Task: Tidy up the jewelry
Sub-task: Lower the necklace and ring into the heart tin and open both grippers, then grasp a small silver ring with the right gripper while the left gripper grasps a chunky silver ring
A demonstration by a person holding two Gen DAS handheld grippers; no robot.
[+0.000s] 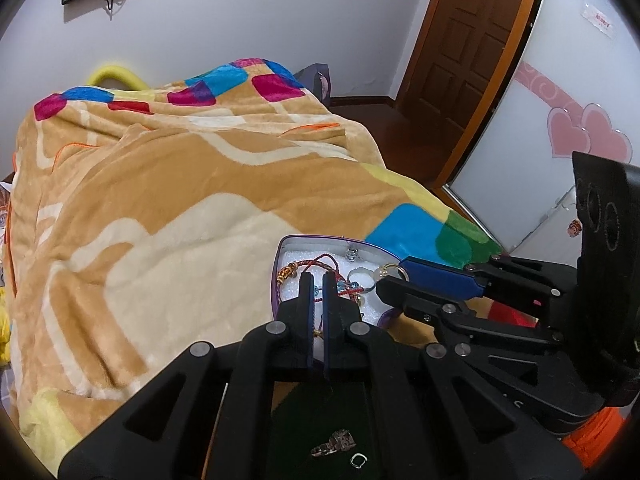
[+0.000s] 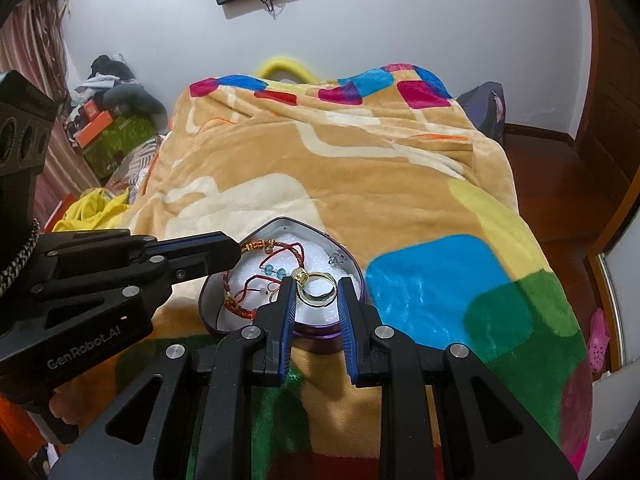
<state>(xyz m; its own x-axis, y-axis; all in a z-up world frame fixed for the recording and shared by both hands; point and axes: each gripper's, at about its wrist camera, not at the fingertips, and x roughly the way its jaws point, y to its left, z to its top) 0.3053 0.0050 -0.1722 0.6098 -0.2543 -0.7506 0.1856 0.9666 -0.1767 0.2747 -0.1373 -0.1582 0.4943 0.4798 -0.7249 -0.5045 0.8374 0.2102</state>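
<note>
A purple heart-shaped tin with white foam lining sits on the blanket; it also shows in the left wrist view. It holds red cord bracelets with blue beads, a gold ring and small crystal pieces. My right gripper is open, its fingers on either side of the gold ring over the tin. My left gripper is nearly closed, hovering at the tin's left side above the red cords, with nothing clearly held.
A tan plush blanket with coloured squares covers the bed. A dark tray with a silver ring lies under my left gripper. A wooden door and clutter border the bed.
</note>
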